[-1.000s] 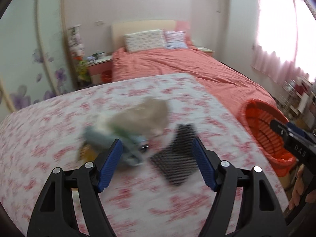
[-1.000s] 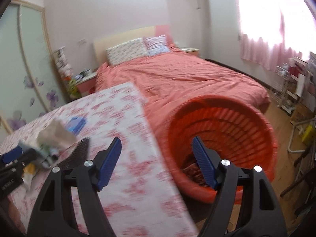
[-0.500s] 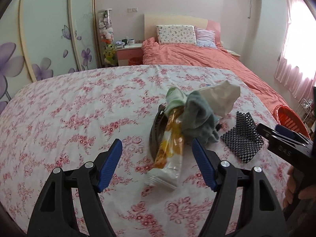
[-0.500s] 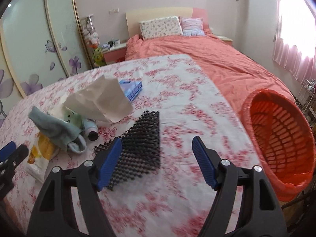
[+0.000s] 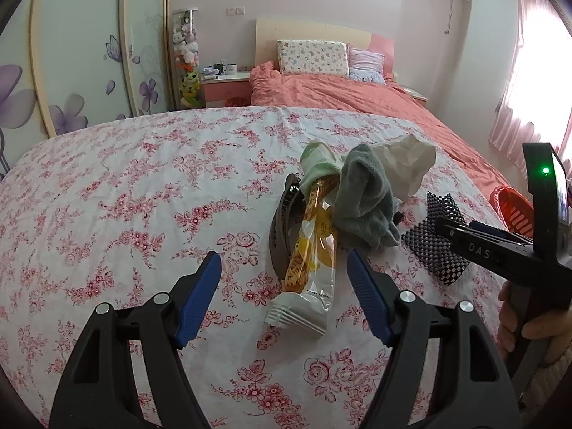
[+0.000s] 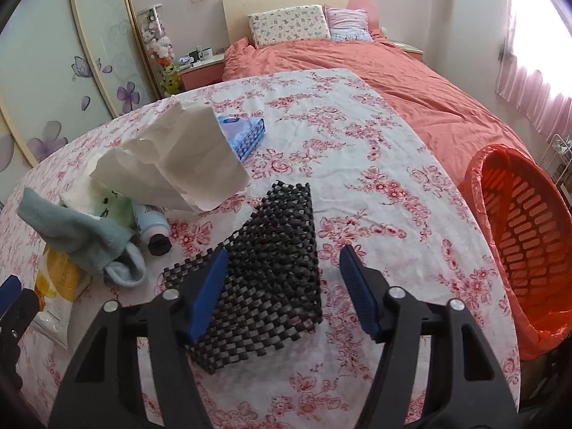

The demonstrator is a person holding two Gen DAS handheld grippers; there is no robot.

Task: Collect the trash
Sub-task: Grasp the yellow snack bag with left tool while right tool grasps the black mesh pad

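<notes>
A pile of items lies on the floral-sheeted bed (image 5: 125, 196). A yellow snack wrapper (image 5: 311, 268) lies in front of my open left gripper (image 5: 282, 268). Behind it are a grey-green cloth (image 5: 364, 203), crumpled white paper (image 5: 407, 164) and a dark hair clip (image 5: 282, 228). In the right wrist view my open right gripper (image 6: 282, 271) hovers over a black mesh mat (image 6: 271, 264). The white paper (image 6: 178, 164), a small bottle (image 6: 153, 228), the cloth (image 6: 82, 239) and the wrapper (image 6: 57, 286) lie to its left. The orange basket (image 6: 518, 232) stands at the bed's right edge.
A blue tissue pack (image 6: 243, 132) lies behind the paper. A second bed with a coral cover (image 6: 411, 82) and pillows stands beyond. A wardrobe with flower decals (image 5: 71, 71) and a nightstand (image 5: 225, 85) are at the left. The right gripper also shows in the left wrist view (image 5: 500, 250).
Both grippers have swung left from the basket side toward the pile. The left one has come closer to the snack wrapper, the right one closer over the black mesh mat.
</notes>
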